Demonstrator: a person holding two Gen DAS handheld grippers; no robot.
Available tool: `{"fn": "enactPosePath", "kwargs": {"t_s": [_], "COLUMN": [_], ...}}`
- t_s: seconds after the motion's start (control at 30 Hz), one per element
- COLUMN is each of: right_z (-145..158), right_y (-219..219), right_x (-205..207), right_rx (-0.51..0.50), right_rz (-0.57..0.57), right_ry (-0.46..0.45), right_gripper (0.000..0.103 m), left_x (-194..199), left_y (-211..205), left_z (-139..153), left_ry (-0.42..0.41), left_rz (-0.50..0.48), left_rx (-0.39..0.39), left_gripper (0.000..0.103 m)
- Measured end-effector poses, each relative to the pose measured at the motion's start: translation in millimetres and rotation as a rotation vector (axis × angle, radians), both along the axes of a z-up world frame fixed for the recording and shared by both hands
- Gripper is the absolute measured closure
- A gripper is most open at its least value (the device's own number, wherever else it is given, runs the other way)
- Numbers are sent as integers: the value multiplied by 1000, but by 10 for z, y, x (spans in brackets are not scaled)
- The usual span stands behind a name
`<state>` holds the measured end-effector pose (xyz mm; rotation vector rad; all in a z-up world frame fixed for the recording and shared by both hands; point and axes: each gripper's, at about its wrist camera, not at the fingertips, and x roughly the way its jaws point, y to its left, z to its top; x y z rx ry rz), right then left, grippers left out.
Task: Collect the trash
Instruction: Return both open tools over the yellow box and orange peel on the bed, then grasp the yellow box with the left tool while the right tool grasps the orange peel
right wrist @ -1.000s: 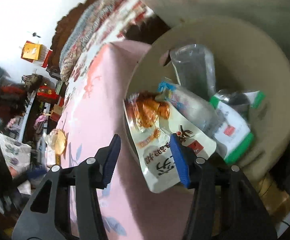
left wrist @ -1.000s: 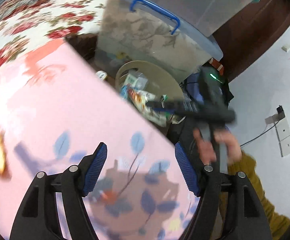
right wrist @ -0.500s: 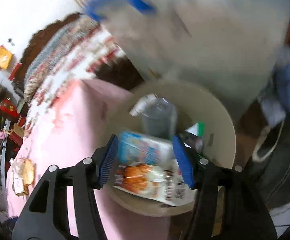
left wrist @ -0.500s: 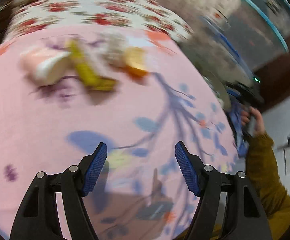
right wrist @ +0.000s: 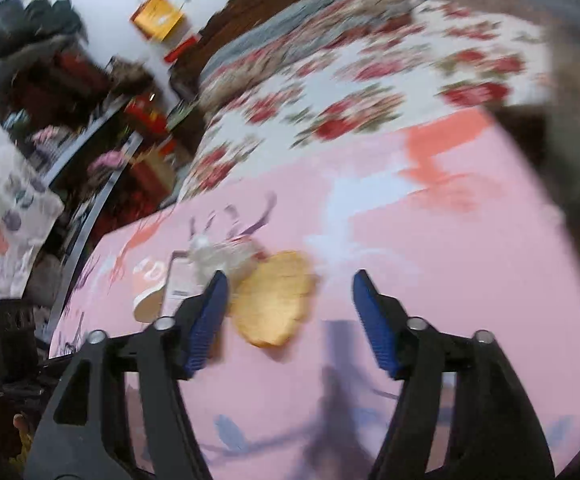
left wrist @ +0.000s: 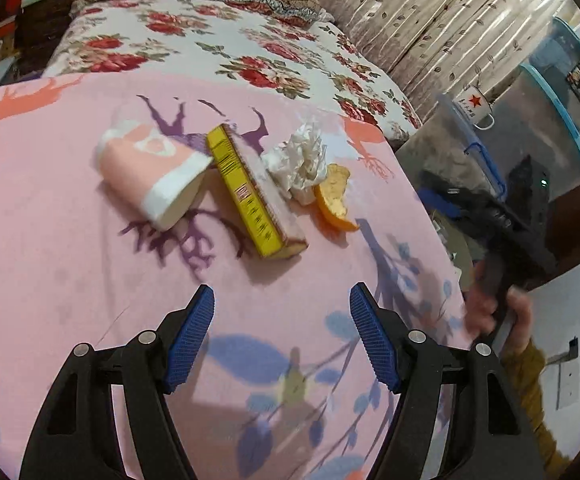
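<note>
The left tool [left wrist: 281,334] is hanging wide apart and empty at the bottom of the frame, over the pink bench [left wrist: 69,280]. Near the middle are lying a yellow box [left wrist: 245,196], a crumpled tissue [left wrist: 302,156], an orange peel [left wrist: 336,200] and a pink pack [left wrist: 149,168]. The right tool [right wrist: 287,314] is opening, holding nothing.

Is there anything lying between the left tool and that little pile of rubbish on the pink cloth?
Nothing visible. Bare pink cloth lies between the open left tool and the pile: a yellow box, crumpled tissue, orange peel and a pink packet.
</note>
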<state>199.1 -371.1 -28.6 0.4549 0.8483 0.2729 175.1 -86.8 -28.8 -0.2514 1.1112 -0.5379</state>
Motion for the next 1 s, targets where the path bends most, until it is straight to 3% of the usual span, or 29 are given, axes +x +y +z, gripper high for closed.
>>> {"fn": "enactPosePath", "kwargs": {"t_s": [0.17,0.4,0.43,0.47,0.5,0.57,0.6,0.67,0.87,1.0], "right_z": [-242,-694,-815,-879,-921,-938,-939,-926,-854,-781], "right_y": [265,14,-26,-22,5,74,94,82,-35,29], "right_x": [303,784,817,815,789,687,619,407,-338,-703], "right_rx": [21,135,197,226,238,219,211,215,289,222], "right_rz": [-21,-96,-77,-55,-28,6,19,22,16,12], "right_ry": [20,118,150,169,176,172,168,159,124,79], "right_gripper": [33,33,38,52,60,81,85,88,89,89], "left_x": [313,591,613,631,643,618,590,476,-199,-614], "left_y": [-174,-400,-416,-429,-440,-429,-421,-388,-200,26], "left_z": [-105,-301,-333,-365,-394,-411,-400,-371,-377,-404], "left_ry": [20,32,39,43,50,60,58,55,70,74], "left_rz": [12,3,6,5,2,-10,-16,-40,-144,-161], "left_rx": [0,55,55,57,59,28,26,17,-23,-44], "left_gripper": [36,38,41,56,65,70,71,76,78,78]}}
